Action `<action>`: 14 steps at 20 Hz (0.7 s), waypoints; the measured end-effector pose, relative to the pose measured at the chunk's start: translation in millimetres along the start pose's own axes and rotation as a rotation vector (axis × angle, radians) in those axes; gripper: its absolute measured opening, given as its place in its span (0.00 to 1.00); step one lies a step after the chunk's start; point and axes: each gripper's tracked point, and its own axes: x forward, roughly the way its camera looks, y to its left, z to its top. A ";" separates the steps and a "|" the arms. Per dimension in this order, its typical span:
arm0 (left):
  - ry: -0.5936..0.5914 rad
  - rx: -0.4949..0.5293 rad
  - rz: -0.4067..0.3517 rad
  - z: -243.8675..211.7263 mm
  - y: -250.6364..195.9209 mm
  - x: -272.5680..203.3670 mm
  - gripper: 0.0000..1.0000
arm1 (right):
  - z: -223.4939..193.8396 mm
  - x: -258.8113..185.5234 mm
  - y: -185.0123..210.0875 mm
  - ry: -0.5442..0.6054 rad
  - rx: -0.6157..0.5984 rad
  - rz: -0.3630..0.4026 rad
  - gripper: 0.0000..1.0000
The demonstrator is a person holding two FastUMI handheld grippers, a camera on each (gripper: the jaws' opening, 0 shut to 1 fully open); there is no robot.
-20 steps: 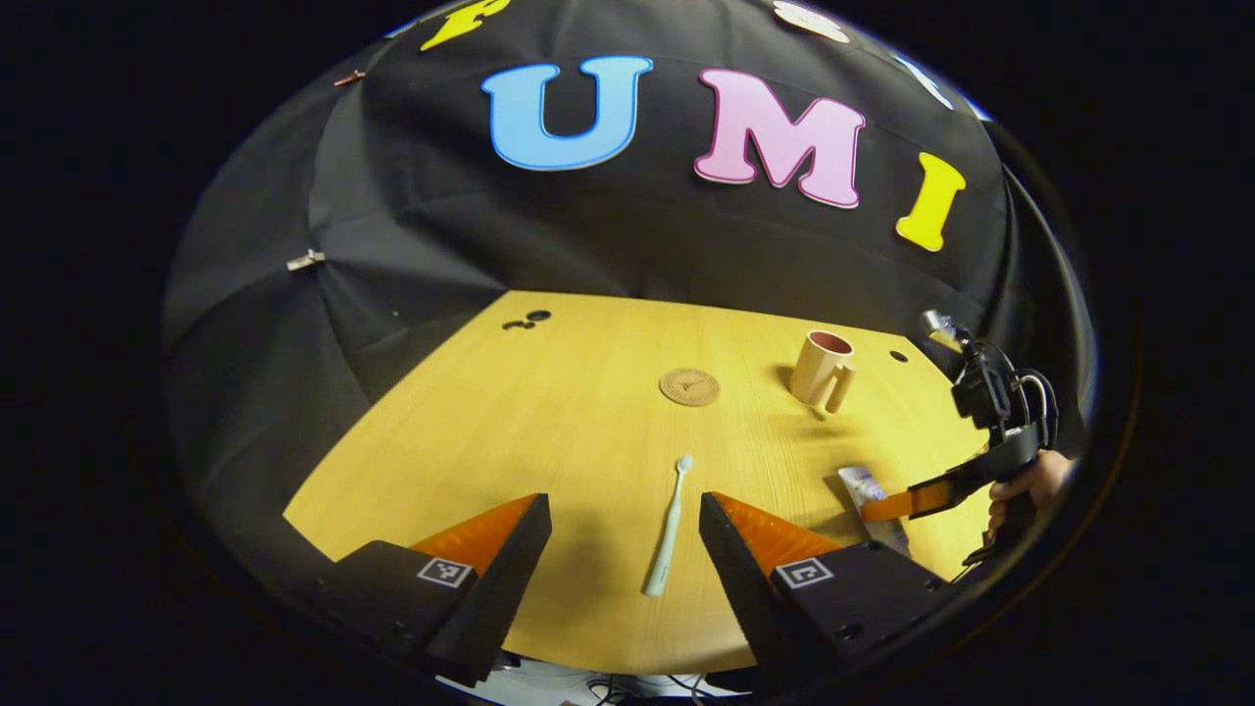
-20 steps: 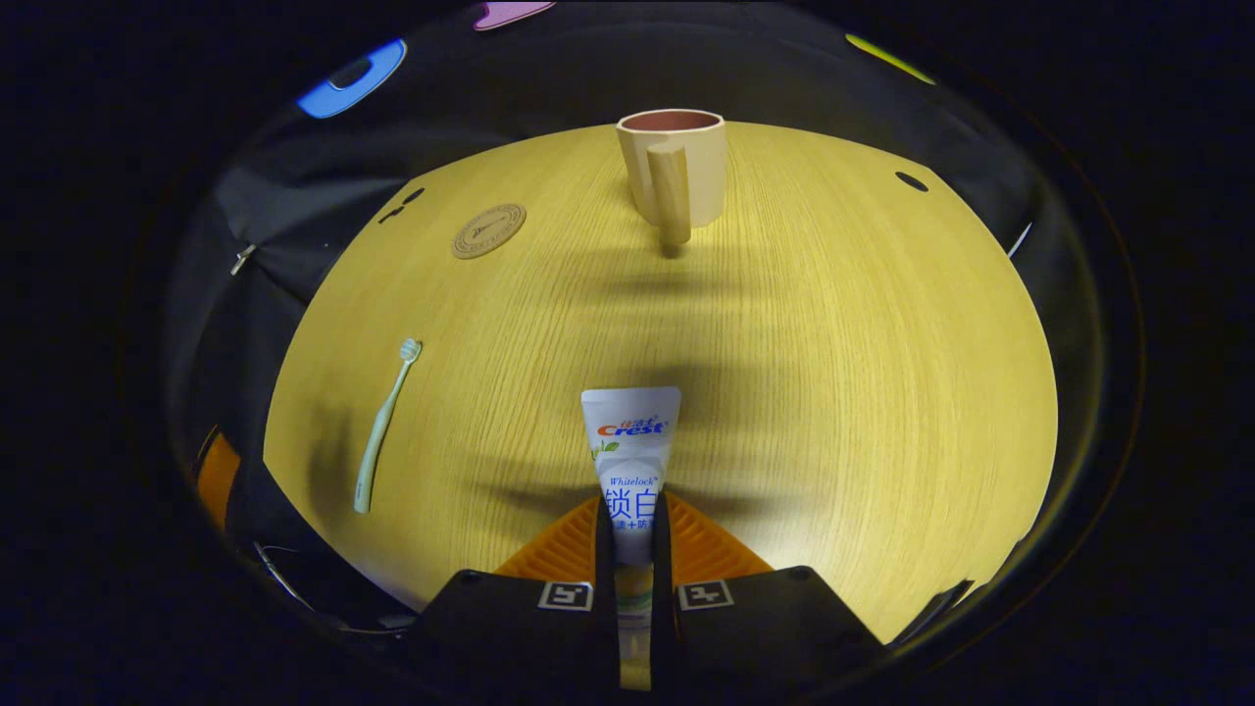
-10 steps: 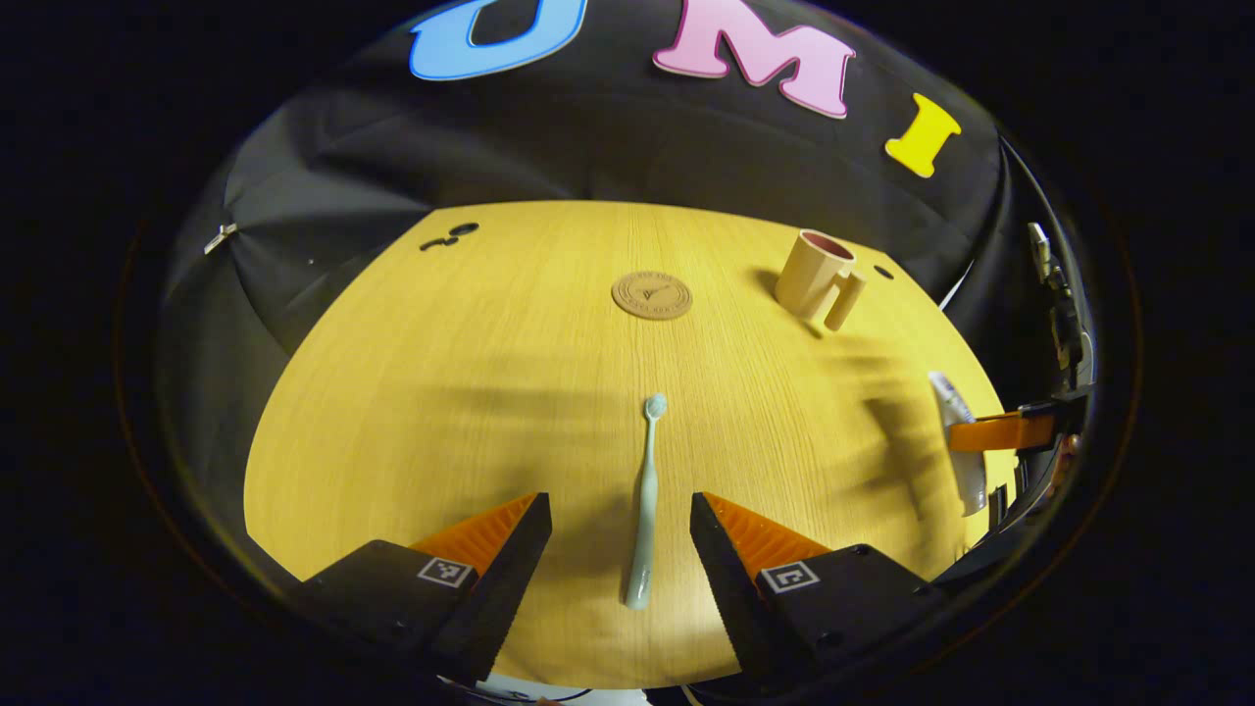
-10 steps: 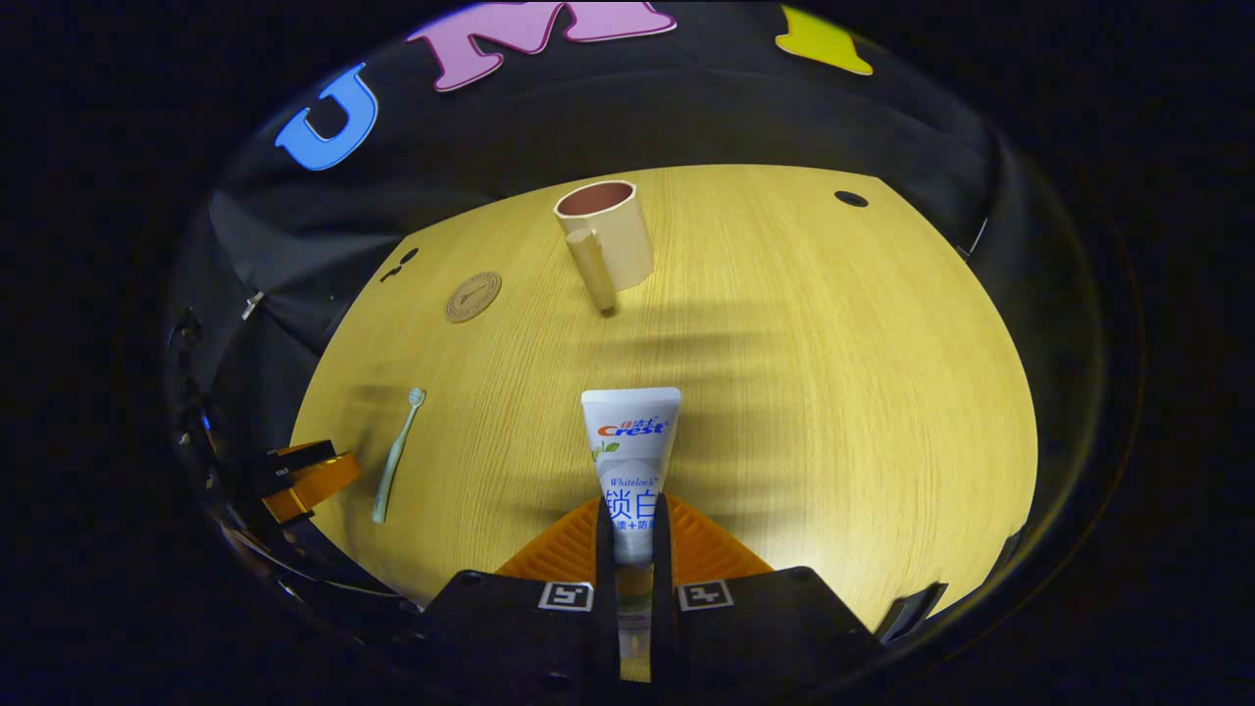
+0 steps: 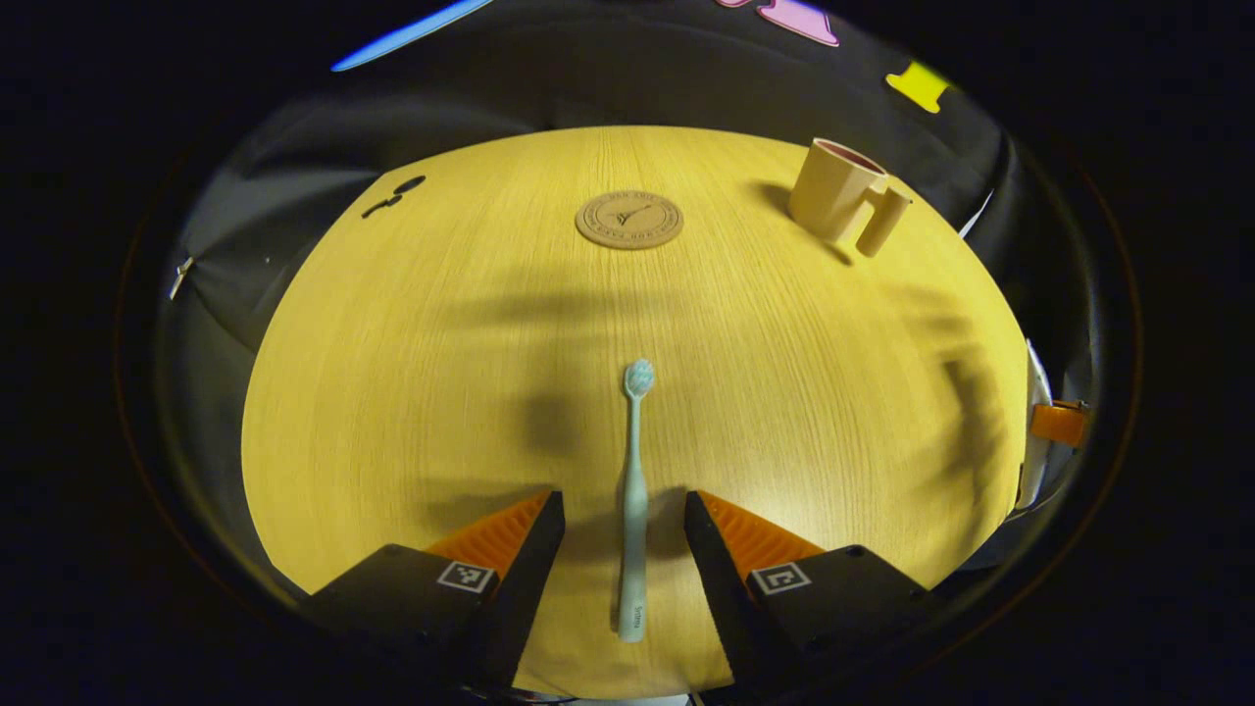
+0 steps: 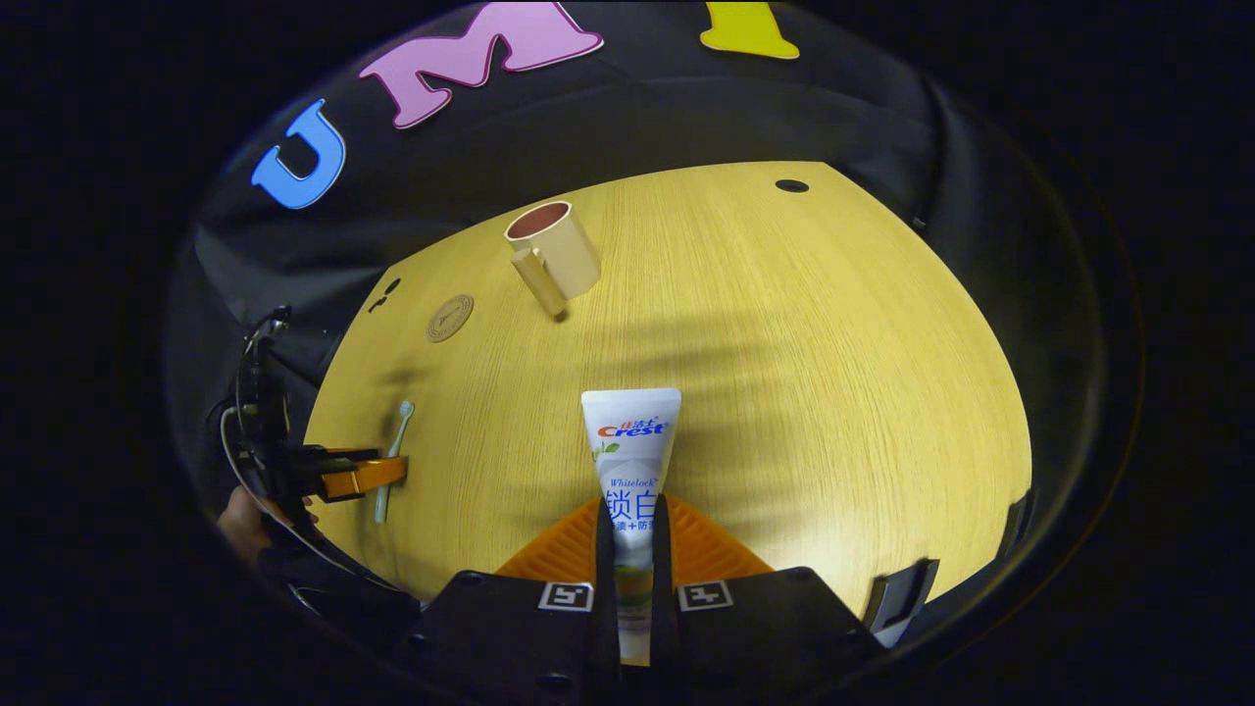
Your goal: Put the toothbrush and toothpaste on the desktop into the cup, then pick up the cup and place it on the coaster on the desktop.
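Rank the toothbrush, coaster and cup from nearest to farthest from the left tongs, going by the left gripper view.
1. Toothbrush: lying on the desktop between the open left tongs.
2. Coaster: straight ahead, far side of the desktop.
3. Cup: farthest, far right, handle facing right.

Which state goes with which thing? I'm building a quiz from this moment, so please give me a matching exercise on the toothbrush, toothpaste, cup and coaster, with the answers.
Things:
1. toothbrush
2. toothpaste
3. cup
4. coaster

States:
A. clamped between the right gripper fingers
B. standing upright on the desktop, nothing in it
C. lying flat between the open left gripper fingers
D. flat disc with nothing on it

Pairs: 1-C, 2-A, 3-B, 4-D
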 end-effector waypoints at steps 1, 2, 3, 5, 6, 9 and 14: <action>0.003 0.000 0.002 5.5 -1.6 0.0 0.79 | 2.3 -2.8 0.4 -0.017 0.005 0.012 0.16; 0.022 -0.012 0.005 5.8 -2.4 0.7 0.69 | 5.4 -3.8 1.3 -0.032 0.011 0.025 0.16; 0.034 -0.027 0.009 6.1 -2.2 1.7 0.65 | 7.2 -6.4 0.2 -0.038 0.009 0.033 0.16; 0.068 -0.036 0.010 5.7 -3.7 4.0 0.56 | 12.6 -10.2 1.0 -0.048 0.000 0.042 0.16; 0.087 -0.034 0.009 4.4 -4.7 3.8 0.48 | 15.8 -12.1 2.2 -0.052 0.000 0.050 0.16; 0.137 -0.025 0.013 1.5 -7.7 2.2 0.21 | 26.9 -16.5 3.7 -0.052 0.017 0.078 0.16; 0.186 -0.013 0.009 1.4 -11.0 1.6 0.12 | 43.0 -9.2 14.8 -0.067 -0.012 0.103 0.16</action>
